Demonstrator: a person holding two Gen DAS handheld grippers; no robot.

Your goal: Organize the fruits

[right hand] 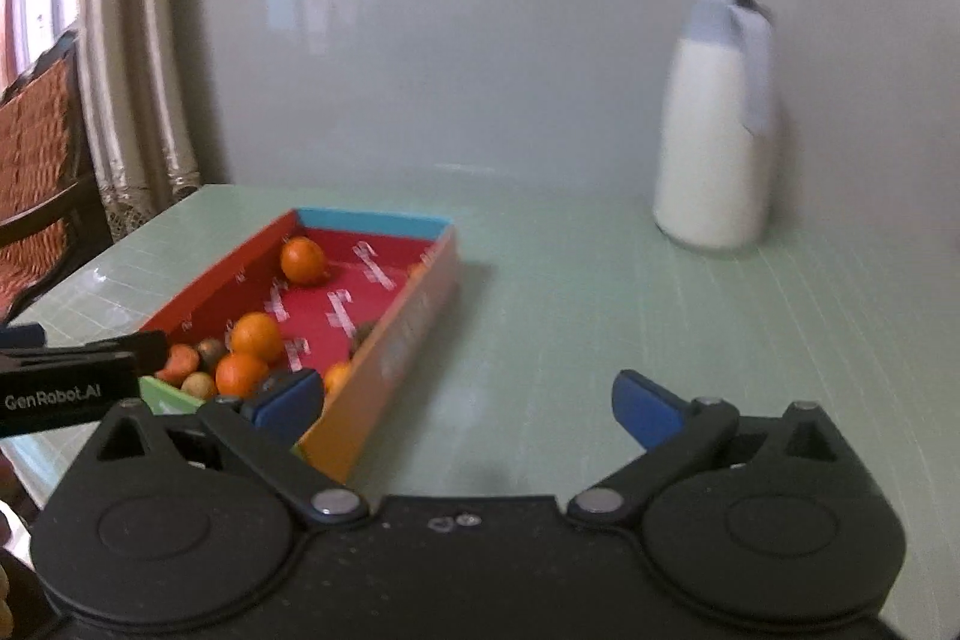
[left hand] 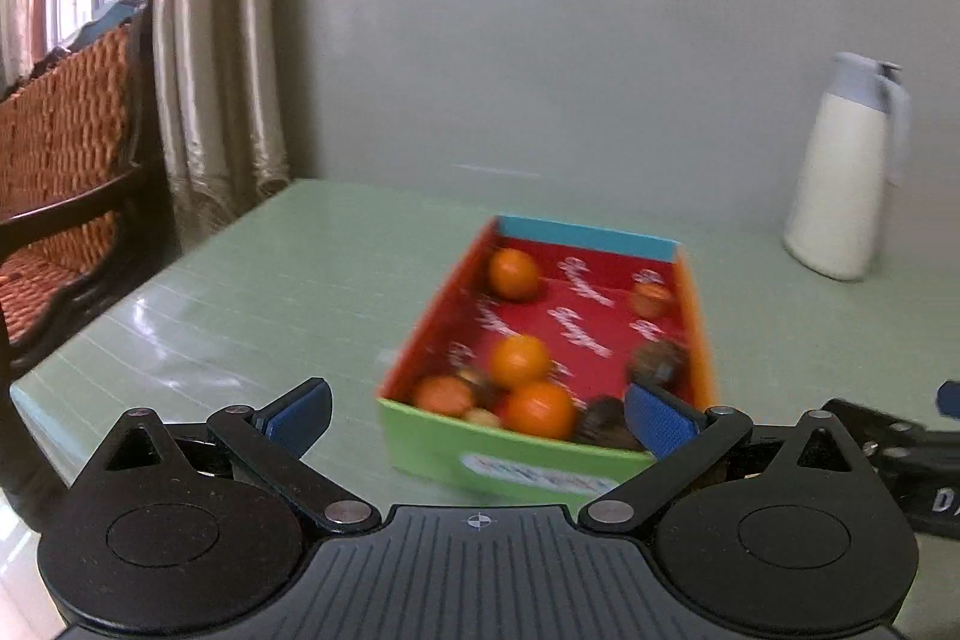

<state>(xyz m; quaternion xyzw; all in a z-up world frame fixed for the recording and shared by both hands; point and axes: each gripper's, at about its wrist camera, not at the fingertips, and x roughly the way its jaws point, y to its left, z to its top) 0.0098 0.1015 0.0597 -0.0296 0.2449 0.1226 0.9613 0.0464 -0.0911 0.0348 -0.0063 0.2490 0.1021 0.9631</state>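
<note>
A shallow cardboard box with a red printed lining, a blue far wall, an orange side and a green near wall sits on the pale green desk, and everything else is placed from it. Inside the box lie the fruits: one orange alone near the blue far wall, a second orange about midway, and a third orange against the green near wall, packed together with a reddish fruit and several small brown ones — too blurred to name. Another small orange fruit rests by the box's orange side wall, and a dark round fruit lies closer in along that same side.

The left tool hangs just before the box's green wall, its blue pads spread wide with nothing between them; one pad overlaps the box's near corner in the picture, though whether it touches is unclear. The right tool is beside the box's orange side, over bare desk, its pads likewise spread wide and empty.

Well beyond the box, toward the grey wall, stands a white jug with a grey lid and handle. On the box's other side, past the desk edge, are a wicker-backed chair and a curtain.
</note>
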